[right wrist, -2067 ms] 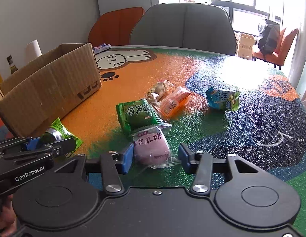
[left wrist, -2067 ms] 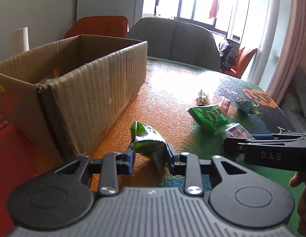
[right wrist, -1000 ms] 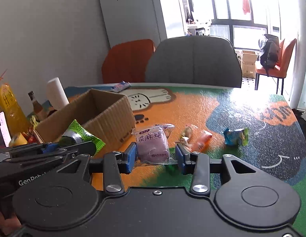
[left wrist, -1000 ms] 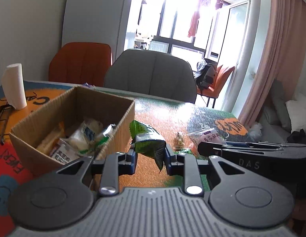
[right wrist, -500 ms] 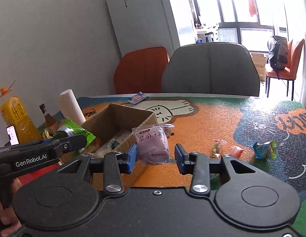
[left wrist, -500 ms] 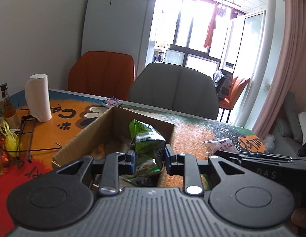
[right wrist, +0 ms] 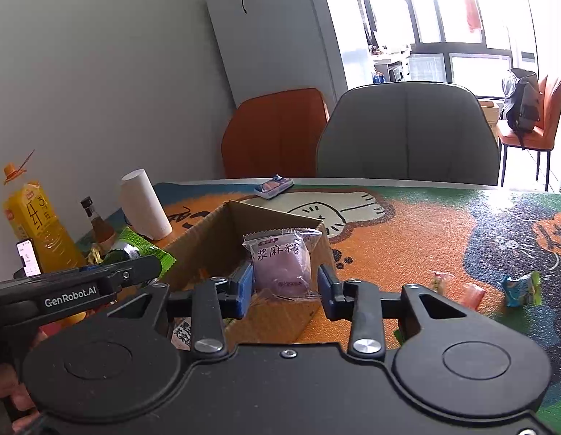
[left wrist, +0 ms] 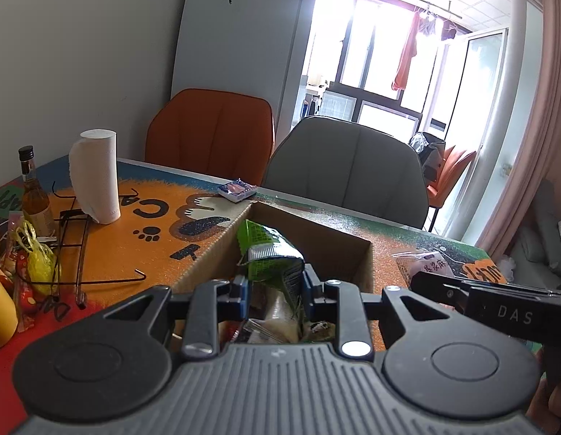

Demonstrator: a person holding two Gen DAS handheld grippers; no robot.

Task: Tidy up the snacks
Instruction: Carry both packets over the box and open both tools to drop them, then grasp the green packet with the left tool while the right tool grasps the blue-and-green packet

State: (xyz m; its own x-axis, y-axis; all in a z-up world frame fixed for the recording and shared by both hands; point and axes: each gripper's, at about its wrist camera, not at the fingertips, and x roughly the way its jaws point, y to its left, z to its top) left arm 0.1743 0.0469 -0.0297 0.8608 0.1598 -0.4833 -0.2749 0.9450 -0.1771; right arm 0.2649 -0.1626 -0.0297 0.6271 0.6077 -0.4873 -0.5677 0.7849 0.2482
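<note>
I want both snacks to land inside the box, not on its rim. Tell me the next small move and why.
Probably open the left gripper first. Its green packet hangs over the open cardboard box, with other snacks visible below. The right gripper, whose jaws have just been closing on the purple mochi packet, looks nearer the box's corner, so carry it further in before release.

our left hand-held gripper [left wrist: 275,286] has a grey ribbed body, two black round side housings with recessed discs, black linkage arms with silver screw heads, and blue pads [left wrist: 240,291] on its fingers. our right hand-held gripper [right wrist: 285,286] has a smooth black body with one small screw at its top edge and the same discs, arms, screws and blue pads [right wrist: 244,286]. seen side-on, one reads "genrobot.ai", the other "das".
</note>
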